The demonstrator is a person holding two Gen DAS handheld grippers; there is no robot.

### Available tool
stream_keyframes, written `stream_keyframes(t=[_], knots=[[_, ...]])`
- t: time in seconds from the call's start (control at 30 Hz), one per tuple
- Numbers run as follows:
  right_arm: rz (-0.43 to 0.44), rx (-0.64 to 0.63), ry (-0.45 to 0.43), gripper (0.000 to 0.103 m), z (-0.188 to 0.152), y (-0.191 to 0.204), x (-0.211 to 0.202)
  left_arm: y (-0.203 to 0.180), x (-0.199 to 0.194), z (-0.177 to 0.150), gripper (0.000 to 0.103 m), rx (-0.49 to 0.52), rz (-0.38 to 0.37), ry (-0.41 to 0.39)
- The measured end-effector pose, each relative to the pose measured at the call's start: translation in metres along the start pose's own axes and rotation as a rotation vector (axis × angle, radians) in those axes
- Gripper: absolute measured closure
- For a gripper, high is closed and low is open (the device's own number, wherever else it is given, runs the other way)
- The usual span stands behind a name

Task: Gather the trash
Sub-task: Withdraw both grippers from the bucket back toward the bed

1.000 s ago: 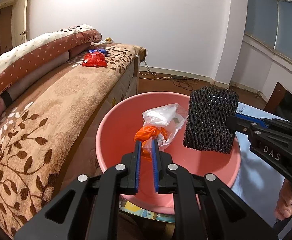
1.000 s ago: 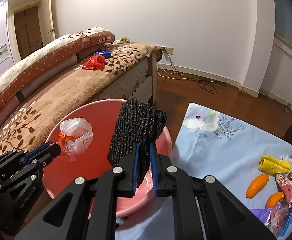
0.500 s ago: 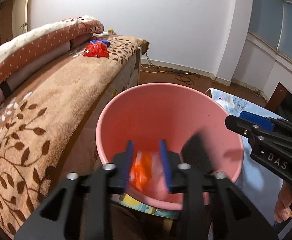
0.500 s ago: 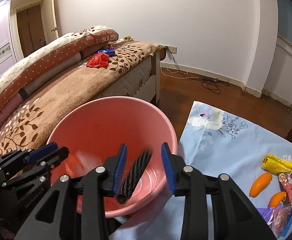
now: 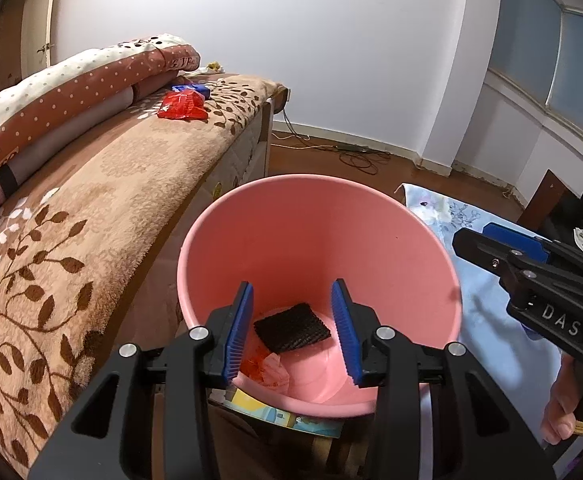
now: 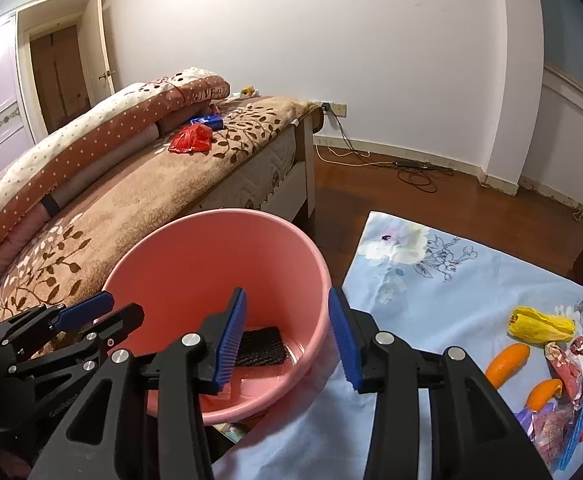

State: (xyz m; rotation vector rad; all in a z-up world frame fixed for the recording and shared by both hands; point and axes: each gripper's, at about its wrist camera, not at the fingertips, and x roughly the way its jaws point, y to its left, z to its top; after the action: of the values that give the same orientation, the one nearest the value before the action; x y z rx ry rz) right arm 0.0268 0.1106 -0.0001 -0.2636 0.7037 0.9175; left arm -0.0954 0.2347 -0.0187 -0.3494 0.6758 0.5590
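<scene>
Left wrist view: both grippers, left and right, hang over the pink bucket, jaws opening and empty. Net and bag lie at its bottom, so the drop step looks finished. Next comes the trash on the cloth, at 3 o'clock.

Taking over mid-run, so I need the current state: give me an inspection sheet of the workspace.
Surface: blue floral cloth, trash at its right end.
Job's things: black foam net and plastic bag lying in pink bucket.
Clutter: red wrapper, blue packet on bed; yellow wrapper, orange peels on cloth.
Grippers: left gripper and right gripper opening, nothing between.
Cables: black cord on floor.
Surroundings: door.
</scene>
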Motion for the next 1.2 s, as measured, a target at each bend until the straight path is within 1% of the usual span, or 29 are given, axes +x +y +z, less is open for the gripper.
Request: stream_keyframes(t=[0.3,0.5,0.67,0.87,1.03,1.2], knots=[[0.007,0.046,-0.007,0.059,-0.015,-0.02,-0.02,-0.013,-0.011,-0.002,0.062,0.014,0.0,0.0],[0.005,0.084,-0.042,0.056,-0.024,-0.04,-0.051,-0.038,-0.027,-0.003,0.062,0.066,-0.026,-0.029],[-0.022,0.081,-0.094,0.054,-0.031,-0.052,-0.082,-0.064,-0.039,-0.003,0.062,0.109,-0.066,-0.045],[-0.073,0.078,-0.145,0.051,-0.047,-0.07,-0.112,-0.091,-0.045,-0.009,0.062,0.15,-0.112,-0.039],[-0.106,0.106,-0.147,0.051,-0.065,-0.092,-0.127,-0.115,-0.046,-0.015,0.062,0.201,-0.132,-0.033],[-0.136,0.172,-0.151,0.051,-0.081,-0.12,-0.14,-0.139,-0.046,-0.021,0.062,0.262,-0.151,-0.026]])
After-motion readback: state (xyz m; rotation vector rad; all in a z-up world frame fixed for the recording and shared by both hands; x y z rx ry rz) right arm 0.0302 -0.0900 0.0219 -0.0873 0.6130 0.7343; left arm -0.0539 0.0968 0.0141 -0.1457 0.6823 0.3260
